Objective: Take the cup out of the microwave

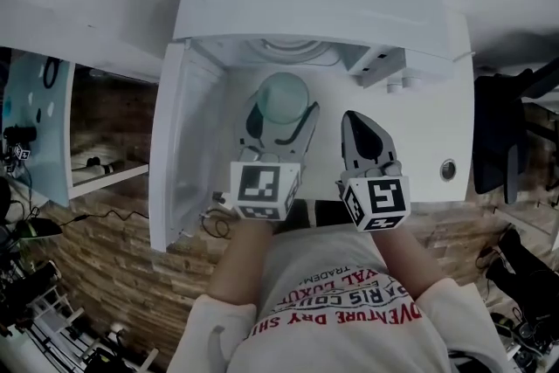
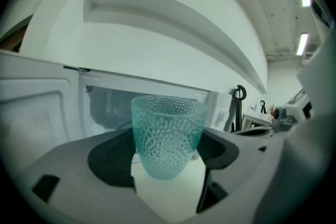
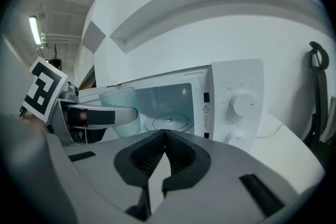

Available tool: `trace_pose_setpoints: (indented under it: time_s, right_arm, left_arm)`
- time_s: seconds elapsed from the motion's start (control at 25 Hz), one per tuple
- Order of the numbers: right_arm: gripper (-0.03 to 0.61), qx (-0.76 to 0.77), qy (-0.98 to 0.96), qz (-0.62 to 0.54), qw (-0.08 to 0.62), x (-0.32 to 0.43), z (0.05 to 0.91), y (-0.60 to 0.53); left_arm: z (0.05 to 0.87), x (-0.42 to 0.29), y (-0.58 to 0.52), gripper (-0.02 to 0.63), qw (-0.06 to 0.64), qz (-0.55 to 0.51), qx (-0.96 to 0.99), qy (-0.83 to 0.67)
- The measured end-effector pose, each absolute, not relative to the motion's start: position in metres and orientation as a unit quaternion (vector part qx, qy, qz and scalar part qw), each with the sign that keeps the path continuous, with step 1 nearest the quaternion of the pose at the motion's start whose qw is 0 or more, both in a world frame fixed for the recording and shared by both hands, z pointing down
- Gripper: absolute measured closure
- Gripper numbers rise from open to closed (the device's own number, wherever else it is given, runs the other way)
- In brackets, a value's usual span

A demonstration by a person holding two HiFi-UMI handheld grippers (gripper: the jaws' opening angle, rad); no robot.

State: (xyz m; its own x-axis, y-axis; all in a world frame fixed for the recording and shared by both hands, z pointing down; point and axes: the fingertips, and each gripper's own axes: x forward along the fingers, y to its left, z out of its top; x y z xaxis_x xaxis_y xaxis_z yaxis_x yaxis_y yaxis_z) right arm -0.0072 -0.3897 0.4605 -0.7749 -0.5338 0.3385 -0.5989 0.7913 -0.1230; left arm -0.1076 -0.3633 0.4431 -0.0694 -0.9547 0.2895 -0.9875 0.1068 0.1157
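Microwave (image 1: pixel 419 127) is open, door (image 1: pixel 179 144) at its left. The teal cup (image 1: pixel 284 100) sits at the cavity mouth, clamped in your left gripper (image 1: pixel 281 122). Your right gripper (image 1: pixel 354 120) is beside it, jaws pinched together, empty. Step looks like withdrawal: pull the cup straight back, level, clear of the opening.

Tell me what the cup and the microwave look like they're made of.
Cup: translucent teal, glass or maybe clear plastic. You can see through its wall, and the surface is pebbled all over with small bubble shapes. Microwave: smooth white shell with a soft sheen, likely painted metal or plastic. The look doesn't settle which.
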Motion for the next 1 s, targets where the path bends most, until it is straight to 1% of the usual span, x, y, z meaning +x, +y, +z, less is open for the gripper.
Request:
trace_pose_setpoints:
  time_s: [0.28,0.52,0.76,1.0]
  right_arm:
    - [0.568,0.313,-0.939,0.092,0.108,0.000,0.421,-0.378]
    - [0.568,0.321,-0.943,0.061,0.065,0.001,0.372,-0.373]
    - [0.568,0.329,-0.944,0.017,0.014,0.005,0.321,-0.368]
    - [0.568,0.324,-0.946,-0.012,-0.009,0.002,0.292,-0.362]
  left_arm:
    - [0.389,-0.096,-0.335,0.250,0.095,0.048,0.672,-0.732]
    - [0.345,-0.088,-0.317,0.250,0.078,0.023,0.689,-0.720]
    - [0.312,-0.092,-0.307,0.250,0.035,0.036,0.683,-0.729]
    - [0.292,-0.095,-0.305,0.250,0.016,0.034,0.680,-0.732]
